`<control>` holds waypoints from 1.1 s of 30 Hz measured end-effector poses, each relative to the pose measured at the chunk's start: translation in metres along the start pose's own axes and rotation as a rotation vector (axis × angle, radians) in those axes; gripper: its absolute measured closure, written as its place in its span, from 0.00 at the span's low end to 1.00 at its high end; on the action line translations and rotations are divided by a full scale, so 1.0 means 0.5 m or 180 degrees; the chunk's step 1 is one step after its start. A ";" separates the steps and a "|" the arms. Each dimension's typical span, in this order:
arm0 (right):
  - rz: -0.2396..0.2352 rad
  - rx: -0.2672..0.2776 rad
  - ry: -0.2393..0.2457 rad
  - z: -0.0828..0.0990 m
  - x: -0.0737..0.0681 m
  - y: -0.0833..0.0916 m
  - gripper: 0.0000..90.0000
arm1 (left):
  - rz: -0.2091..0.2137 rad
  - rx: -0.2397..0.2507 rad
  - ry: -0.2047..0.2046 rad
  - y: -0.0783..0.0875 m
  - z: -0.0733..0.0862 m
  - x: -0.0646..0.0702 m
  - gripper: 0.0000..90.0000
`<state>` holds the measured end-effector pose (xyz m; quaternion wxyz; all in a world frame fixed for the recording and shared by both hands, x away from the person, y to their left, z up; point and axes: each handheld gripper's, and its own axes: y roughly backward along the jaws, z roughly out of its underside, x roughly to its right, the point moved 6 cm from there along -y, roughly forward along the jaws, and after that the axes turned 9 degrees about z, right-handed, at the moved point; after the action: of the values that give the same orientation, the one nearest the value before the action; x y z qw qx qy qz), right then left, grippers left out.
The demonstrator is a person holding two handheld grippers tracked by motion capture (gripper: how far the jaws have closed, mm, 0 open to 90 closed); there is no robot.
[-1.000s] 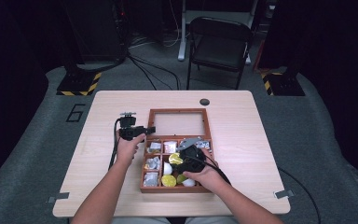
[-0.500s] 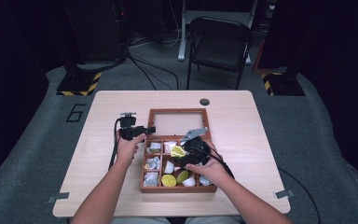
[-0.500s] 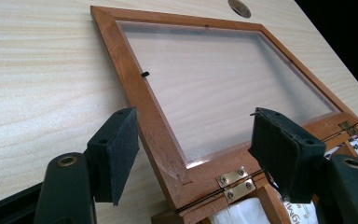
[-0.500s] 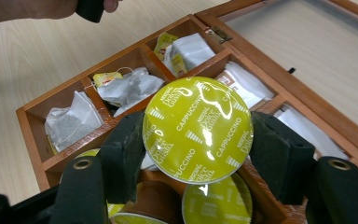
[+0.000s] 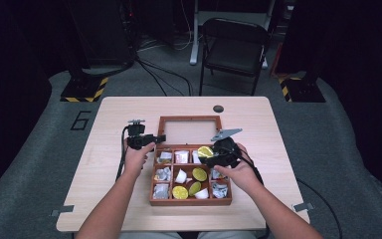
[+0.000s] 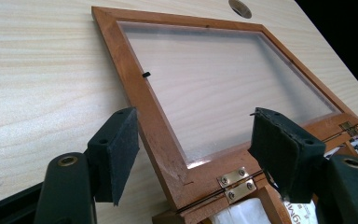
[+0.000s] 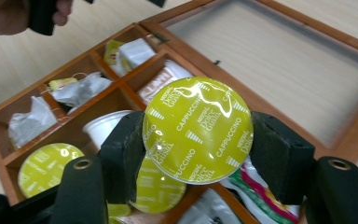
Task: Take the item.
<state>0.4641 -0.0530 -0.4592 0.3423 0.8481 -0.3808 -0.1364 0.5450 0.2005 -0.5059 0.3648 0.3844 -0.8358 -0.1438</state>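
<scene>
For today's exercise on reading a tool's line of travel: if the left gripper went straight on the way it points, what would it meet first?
Probably the open lid of the wooden box: the left gripper stands open, its jaws either side of the lid's hinged corner. How high it hangs above the frame is unclear.

1. The yellow-green foil lid of the capsule (image 7: 197, 129) carries the words "NESCAFÉ Dolce Gusto" and "CAPPUCCINO", printed several times across it.
2. On the grey floor mat (image 5: 54, 149), beside the left edge of the table, stands a large dark number "6" (image 5: 81, 120).
</scene>
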 end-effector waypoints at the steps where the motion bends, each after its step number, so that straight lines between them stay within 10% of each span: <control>1: 0.0026 0.0005 -0.0024 0.002 0.009 0.004 0.42 | 0.0000 0.0000 0.0001 0.000 0.000 0.000 0.36; 15: 0.0525 -0.0033 -0.0337 0.057 0.148 0.049 0.42 | -0.0010 -0.0007 -0.0011 0.002 0.000 -0.001 0.36; 33: 0.0908 -0.0114 -0.0605 0.120 0.247 0.056 0.42 | -0.0024 -0.0026 -0.0017 -0.002 0.002 -0.003 0.36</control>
<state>0.5019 -0.1861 -0.4803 0.3356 0.7625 -0.5254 -0.1727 0.5454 0.2010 -0.5077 0.3635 0.3857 -0.8347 -0.1495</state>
